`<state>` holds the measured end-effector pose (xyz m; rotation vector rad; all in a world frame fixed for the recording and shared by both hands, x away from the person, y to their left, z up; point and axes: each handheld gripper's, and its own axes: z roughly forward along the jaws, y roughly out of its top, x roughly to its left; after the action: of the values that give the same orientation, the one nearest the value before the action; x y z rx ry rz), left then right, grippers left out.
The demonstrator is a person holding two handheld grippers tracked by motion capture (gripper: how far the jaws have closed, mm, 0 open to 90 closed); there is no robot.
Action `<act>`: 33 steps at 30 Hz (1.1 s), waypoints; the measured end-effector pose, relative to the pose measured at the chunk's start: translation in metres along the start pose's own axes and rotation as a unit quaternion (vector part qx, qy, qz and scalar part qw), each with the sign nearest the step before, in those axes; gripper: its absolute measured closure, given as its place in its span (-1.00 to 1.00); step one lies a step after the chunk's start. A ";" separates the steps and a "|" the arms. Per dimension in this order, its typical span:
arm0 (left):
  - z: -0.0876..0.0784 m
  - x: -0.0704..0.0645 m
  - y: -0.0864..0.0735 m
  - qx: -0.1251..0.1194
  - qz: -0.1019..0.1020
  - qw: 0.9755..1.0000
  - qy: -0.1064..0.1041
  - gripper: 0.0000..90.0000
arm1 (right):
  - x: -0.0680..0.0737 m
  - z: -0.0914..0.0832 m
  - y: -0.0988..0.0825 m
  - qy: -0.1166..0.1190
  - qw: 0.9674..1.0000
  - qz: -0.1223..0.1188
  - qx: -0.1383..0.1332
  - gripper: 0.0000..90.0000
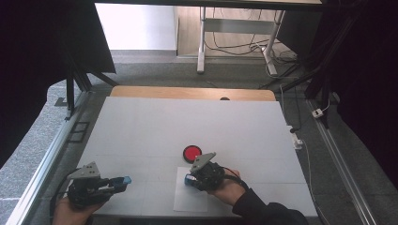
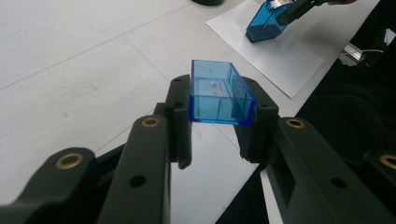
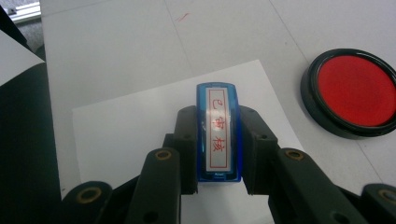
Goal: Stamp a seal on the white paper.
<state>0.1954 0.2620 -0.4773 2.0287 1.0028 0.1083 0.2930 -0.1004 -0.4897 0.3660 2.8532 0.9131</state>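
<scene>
A white table [image 1: 155, 126] carries a sheet of paper [image 1: 187, 202] at lower centre and a red ink pad [image 1: 192, 153] above it.

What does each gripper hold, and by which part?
Left gripper: clear blue plastic cap, clamped across its long side walls. Right gripper: blue rectangular stamp, gripped across its two long sides.

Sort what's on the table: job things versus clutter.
In the job: stamp in the right gripper, its blue cap in the left gripper, paper, red ink pad.
Lying about: white plug, floor cables.
</scene>
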 end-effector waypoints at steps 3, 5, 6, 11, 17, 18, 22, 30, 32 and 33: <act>0.000 0.000 0.000 0.000 0.000 1.000 0.000 0.52 | -0.002 0.000 0.000 0.005 1.000 0.000 0.001 0.58; 0.000 0.000 0.000 0.000 0.000 1.000 0.001 0.51 | -0.003 0.000 0.000 0.008 1.000 0.002 0.001 0.58; 0.000 0.000 0.000 0.000 0.000 1.000 0.001 0.51 | -0.004 0.000 0.000 0.011 1.000 0.010 0.000 0.58; 0.000 0.000 0.000 -0.001 -0.001 1.000 0.001 0.52 | -0.005 -0.001 0.000 0.015 1.000 0.009 -0.001 0.58; 0.000 -0.001 0.000 -0.002 0.001 1.000 0.002 0.52 | -0.005 -0.003 0.001 0.019 1.000 0.007 -0.008 0.58; 0.000 -0.001 0.000 -0.002 0.001 1.000 0.002 0.52 | -0.005 -0.004 0.001 0.018 1.000 0.009 -0.010 0.57; 0.000 0.000 0.000 -0.003 -0.001 1.000 0.001 0.52 | -0.007 -0.009 0.002 0.019 1.000 0.012 -0.022 0.58; 0.000 0.000 0.000 -0.001 0.000 1.000 0.001 0.51 | -0.010 -0.020 0.003 0.027 0.998 0.020 -0.045 0.58; 0.000 0.000 0.000 -0.001 0.000 1.000 0.001 0.52 | -0.009 -0.022 0.004 0.029 0.998 0.023 -0.051 0.58; 0.000 0.000 0.000 -0.001 0.000 1.000 0.001 0.52 | -0.010 -0.023 0.004 0.030 0.998 0.020 -0.055 0.57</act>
<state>0.1952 0.2618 -0.4771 2.0267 1.0022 0.1112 0.2988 -0.1126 -0.4683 0.3916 2.8426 1.1000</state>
